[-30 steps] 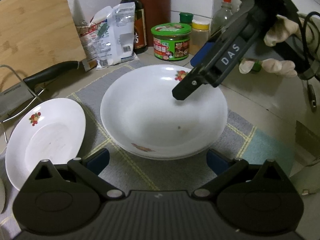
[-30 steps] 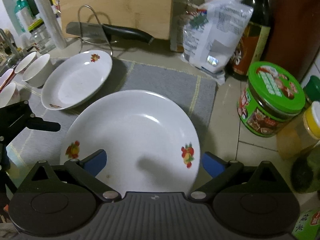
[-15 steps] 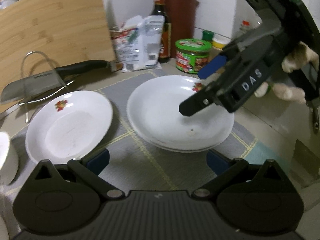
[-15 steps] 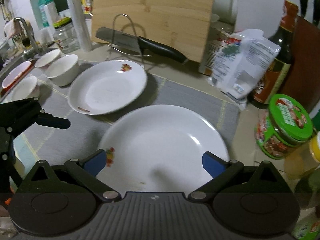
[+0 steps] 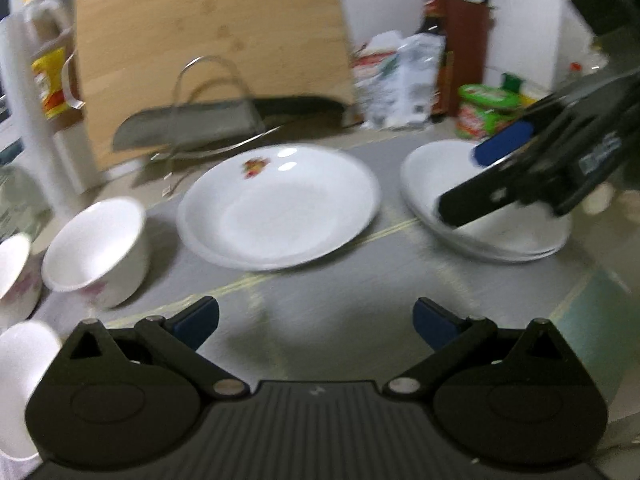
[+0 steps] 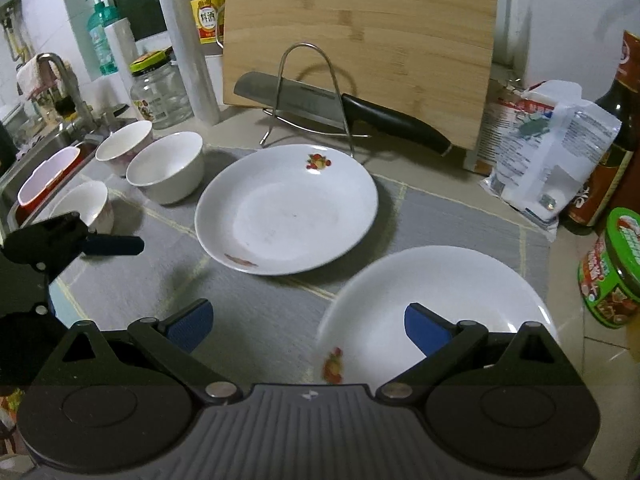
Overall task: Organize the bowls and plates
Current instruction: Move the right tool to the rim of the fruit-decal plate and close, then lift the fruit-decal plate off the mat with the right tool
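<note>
Left gripper [image 5: 316,318] | fingers apart, empty | right gripper [image 6: 308,322] | fingers apart above stacked plates [image 6: 436,300] | advice: pinch single plate [image 6: 286,208] at rim, lift level, centre on stack

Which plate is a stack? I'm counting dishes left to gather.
The plate stack under the right gripper, beside the green jar, shows layered rims. The plate near the knife rack lies alone.
</note>
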A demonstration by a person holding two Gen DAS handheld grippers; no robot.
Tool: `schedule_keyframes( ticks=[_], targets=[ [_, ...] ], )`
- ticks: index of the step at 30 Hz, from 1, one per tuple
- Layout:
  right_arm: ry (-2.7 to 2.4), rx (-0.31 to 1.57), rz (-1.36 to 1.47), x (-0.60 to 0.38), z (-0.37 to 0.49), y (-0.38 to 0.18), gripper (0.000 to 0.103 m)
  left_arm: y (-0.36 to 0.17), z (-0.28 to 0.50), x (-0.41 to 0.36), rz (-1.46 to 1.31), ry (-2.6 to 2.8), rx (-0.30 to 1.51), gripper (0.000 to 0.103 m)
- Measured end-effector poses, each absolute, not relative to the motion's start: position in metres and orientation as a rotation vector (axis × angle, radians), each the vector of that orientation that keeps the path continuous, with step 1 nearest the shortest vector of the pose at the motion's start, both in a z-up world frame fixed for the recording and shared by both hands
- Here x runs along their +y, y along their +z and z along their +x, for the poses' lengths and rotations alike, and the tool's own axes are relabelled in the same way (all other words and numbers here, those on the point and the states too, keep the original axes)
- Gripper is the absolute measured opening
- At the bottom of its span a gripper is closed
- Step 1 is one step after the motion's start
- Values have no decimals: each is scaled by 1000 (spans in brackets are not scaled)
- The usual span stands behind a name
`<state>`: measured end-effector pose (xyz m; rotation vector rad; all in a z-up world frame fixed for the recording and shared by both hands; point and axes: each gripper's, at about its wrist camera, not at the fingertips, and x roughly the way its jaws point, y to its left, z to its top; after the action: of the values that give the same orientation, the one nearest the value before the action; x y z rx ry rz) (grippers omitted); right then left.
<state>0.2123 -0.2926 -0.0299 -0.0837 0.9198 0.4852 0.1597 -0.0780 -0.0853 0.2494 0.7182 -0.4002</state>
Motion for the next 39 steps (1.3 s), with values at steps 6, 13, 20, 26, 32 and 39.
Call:
schedule_keyframes(
  ticks=[6,13,20,26,32,39],
  targets=[
    [435,942,-85,-273,216,-33,103,-98,177,-61,228,-376,744,102],
    [397,954,-85,-270,220,-32,103,-110,195,-65,212,-419,763,102],
    [436,956,-124,-273,237,-36,103,-122,207,-76,192,-387,779,102],
    [486,956,-136,-275,265,-40,103,-124,219,-81,177,-356,761,103],
    [557,972,-155,-271,299,-50,103,-126,227,-84,168,-346,735,103],
    [614,1003,-179,-266,332,-65,103,-127,229,-84,171,-356,720,103]
  ],
)
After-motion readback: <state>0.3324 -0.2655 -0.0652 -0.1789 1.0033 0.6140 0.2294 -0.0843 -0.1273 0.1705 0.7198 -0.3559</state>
